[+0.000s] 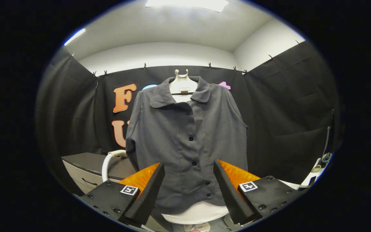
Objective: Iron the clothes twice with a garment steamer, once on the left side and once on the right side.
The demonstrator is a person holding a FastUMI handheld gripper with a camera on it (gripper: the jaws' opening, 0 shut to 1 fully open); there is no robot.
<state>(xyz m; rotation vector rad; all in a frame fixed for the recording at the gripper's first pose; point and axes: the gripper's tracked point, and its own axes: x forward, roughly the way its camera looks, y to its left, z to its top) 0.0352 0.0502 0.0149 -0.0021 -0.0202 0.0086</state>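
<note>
A dark grey button-up shirt [185, 138] hangs on a white mannequin torso [181, 86], straight ahead of the fingers and some way beyond them. Its collar is open and its buttons run down the middle. My gripper [188, 167] stands open, the two fingers spread wide with nothing between them; the shirt's lower front shows through the gap. A white curved handle or hose [109, 162], possibly part of the garment steamer, rises beside the shirt's left sleeve, beyond the left finger.
A low dark-topped cabinet [85, 167] with a drawer stands to the left behind the white curved piece. The mannequin's white base [195, 214] shows under the shirt hem. Small objects [320, 162] lie on a surface to the far right.
</note>
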